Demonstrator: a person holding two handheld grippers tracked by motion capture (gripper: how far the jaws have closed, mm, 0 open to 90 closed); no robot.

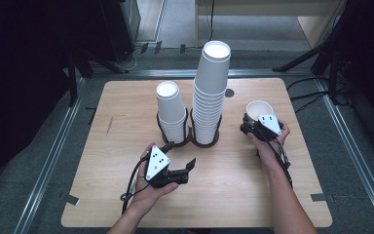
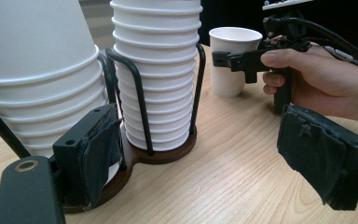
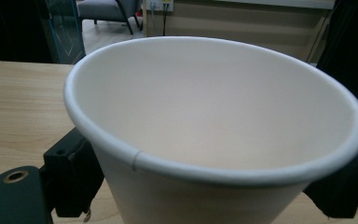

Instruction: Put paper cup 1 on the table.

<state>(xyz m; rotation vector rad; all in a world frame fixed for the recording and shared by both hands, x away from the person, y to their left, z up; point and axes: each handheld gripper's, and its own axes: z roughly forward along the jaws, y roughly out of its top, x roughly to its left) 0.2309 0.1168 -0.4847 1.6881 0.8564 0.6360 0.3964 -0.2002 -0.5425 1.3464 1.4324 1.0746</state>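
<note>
My left tool [image 1: 187, 168] rests near the bench's [image 1: 126, 204] front edge, jaws apart and empty, free to steady the cup stacks [image 1: 209, 92]. My right tool [image 1: 249, 127] clamps one paper cup [image 1: 259, 109] upright near the right edge, probably for stacking.

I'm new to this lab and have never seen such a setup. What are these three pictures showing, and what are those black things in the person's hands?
A person holds a pair of hand-operated tongs in each hand. One picture looks down from above the wooden table; the other two come from cameras riding on each tool. On the table, a dark wire holder keeps two stacks of upside-down paper cups. The right tongs grip a single upright paper cup, seen close up in their own picture. The left tongs are open and hold nothing, aimed at the stacks.
</note>
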